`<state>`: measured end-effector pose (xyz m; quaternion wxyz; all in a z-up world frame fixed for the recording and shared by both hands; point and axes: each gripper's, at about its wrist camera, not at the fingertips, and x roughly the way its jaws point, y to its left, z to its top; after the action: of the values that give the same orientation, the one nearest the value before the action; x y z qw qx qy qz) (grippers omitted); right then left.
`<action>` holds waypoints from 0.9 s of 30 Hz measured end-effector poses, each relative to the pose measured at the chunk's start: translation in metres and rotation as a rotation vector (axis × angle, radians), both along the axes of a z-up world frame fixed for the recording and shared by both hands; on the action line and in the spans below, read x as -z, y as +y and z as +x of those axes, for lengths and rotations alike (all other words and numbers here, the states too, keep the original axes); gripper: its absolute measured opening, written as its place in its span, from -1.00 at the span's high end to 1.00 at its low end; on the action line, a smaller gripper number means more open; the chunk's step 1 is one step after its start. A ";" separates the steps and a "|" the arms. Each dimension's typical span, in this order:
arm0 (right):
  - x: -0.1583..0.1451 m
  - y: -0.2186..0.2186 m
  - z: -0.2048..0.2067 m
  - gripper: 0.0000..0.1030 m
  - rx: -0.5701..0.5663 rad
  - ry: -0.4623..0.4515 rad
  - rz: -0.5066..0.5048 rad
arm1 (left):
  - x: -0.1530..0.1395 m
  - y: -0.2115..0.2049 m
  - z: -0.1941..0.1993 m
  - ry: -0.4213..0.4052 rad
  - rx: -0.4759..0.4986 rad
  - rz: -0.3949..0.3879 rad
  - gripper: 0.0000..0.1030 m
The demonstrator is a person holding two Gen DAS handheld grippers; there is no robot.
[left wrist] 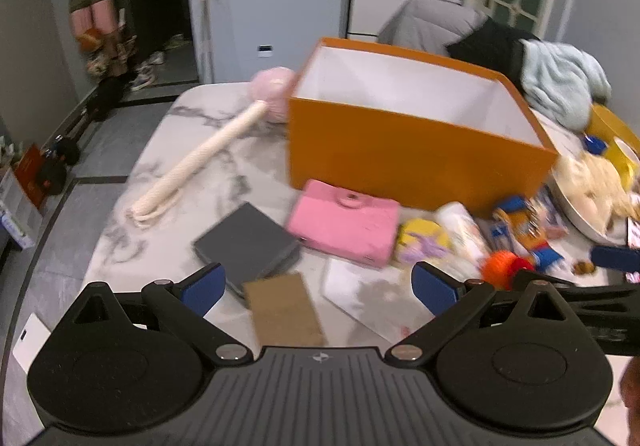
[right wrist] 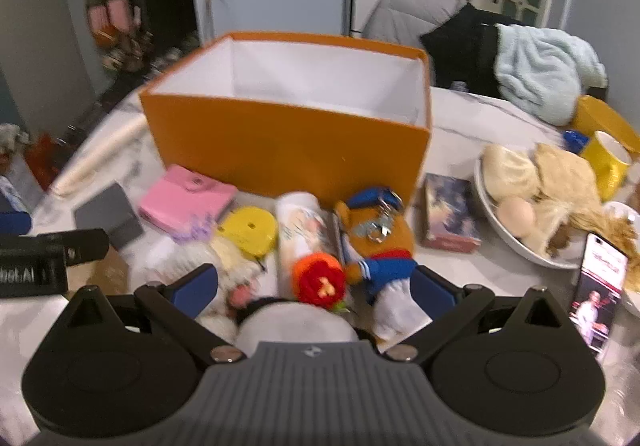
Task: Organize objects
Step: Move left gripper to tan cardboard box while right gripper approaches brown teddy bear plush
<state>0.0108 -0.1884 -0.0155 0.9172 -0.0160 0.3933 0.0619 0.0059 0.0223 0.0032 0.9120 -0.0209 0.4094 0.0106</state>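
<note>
Two wide-open tongs hover over a cluttered marble tabletop [left wrist: 168, 150] before an empty orange box [right wrist: 288, 142].

The left tongs [left wrist: 318, 284] gape, holding nothing, above a grey notebook [left wrist: 248, 242] and a brown card [left wrist: 284, 310]; a pink camera [left wrist: 346, 222] lies just beyond. The right tongs [right wrist: 314, 284] gape too, empty, over a red knitted flower [right wrist: 320, 278] (somewhat blurred) and a plush duck [right wrist: 380, 242], near the box's front wall.

Only legible text: white lettering "bot.AI", first letters cut off, on the black rectangular gripper body [right wrist: 32, 270] at the right wrist view's left edge. Box, book cover and phone screen print too blurred to read.
</note>
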 end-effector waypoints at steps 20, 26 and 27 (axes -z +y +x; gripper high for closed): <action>0.008 -0.031 0.016 -0.97 -0.010 -0.029 0.071 | 0.041 0.014 0.011 0.061 0.011 0.093 -1.00; 0.014 -0.028 0.019 -0.88 -0.034 -0.008 0.079 | 0.049 0.013 0.014 0.074 -0.002 0.121 -1.00; 0.015 -0.029 0.020 -0.88 -0.031 -0.004 0.070 | 0.050 0.013 0.014 0.078 -0.004 0.124 -1.00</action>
<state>0.0309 -0.2173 -0.0300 0.9170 0.0100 0.3885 0.0900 0.0199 0.0353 -0.0473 0.8950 0.0354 0.4430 0.0385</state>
